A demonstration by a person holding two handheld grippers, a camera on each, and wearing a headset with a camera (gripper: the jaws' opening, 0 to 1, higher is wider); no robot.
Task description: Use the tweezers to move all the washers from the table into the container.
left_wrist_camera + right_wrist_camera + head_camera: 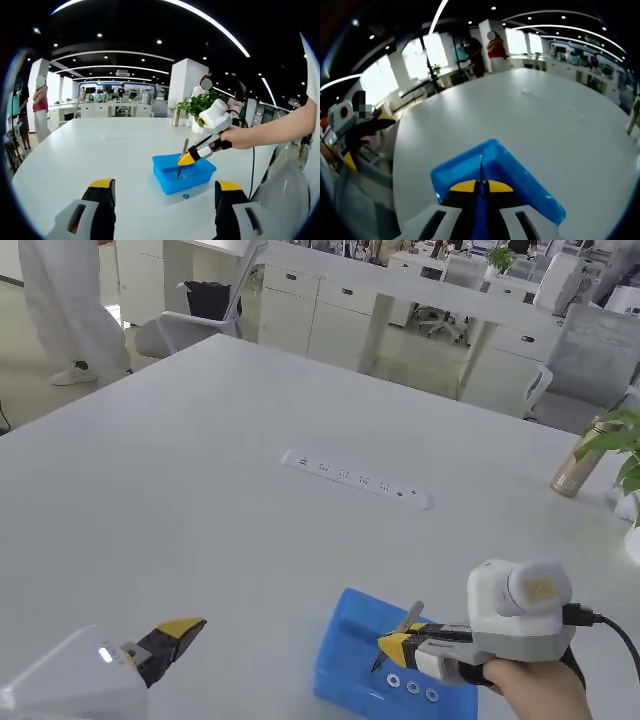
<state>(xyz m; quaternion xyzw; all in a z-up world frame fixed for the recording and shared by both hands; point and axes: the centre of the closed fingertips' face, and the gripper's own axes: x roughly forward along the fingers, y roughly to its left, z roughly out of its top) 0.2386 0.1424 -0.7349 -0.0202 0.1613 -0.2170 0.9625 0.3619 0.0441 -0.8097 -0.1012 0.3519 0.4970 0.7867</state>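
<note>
A blue container [350, 640] sits on the white table near me, with three small washers [413, 687] lying inside it. My right gripper [388, 646] hovers over it, shut on thin metal tweezers [411, 617] whose tips point down into the container. In the right gripper view the tweezers [480, 170] stick out between the closed jaws above the container [520, 180]. In the left gripper view one washer [186, 196] lies on the table just in front of the container [172, 182]. My left gripper [165, 192] is open and holds nothing, low at the left [188, 630].
A white power strip [355, 480] lies flat mid-table. A metal bottle [577, 468] and a potted plant [625, 455] stand at the far right edge. Office desks and chairs lie beyond the table, and a person [70, 300] stands at the back left.
</note>
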